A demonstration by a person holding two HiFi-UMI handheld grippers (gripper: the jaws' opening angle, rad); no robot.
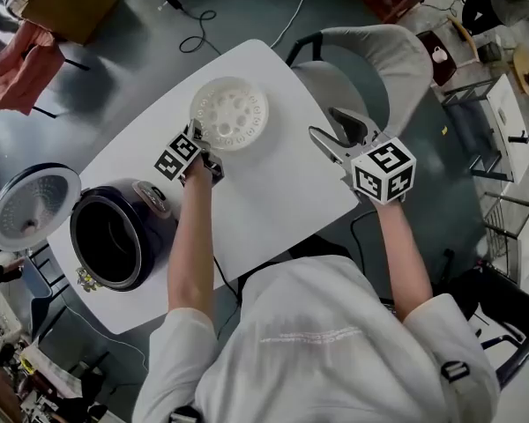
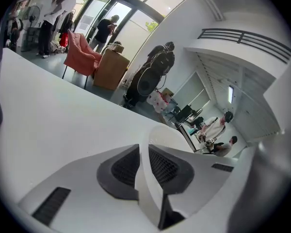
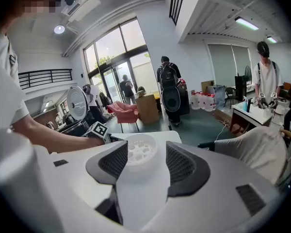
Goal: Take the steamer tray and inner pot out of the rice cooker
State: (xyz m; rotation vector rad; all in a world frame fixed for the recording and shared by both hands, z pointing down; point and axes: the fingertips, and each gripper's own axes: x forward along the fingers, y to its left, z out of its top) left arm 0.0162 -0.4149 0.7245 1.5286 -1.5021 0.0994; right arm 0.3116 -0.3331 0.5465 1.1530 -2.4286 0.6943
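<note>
The white perforated steamer tray rests on the far part of the white table. My left gripper is at its near-left rim. In the left gripper view the thin rim stands between the two pads, which are closed against it. The rice cooker stands open at the table's left end, with the dark inner pot inside and its lid swung back. My right gripper hovers open over the table's right edge, empty. The tray lies ahead of it.
A grey chair stands just beyond the table's far right corner. A cable trails on the floor past the far edge. A cardboard box and a pink cloth sit at the upper left. People stand in the room behind.
</note>
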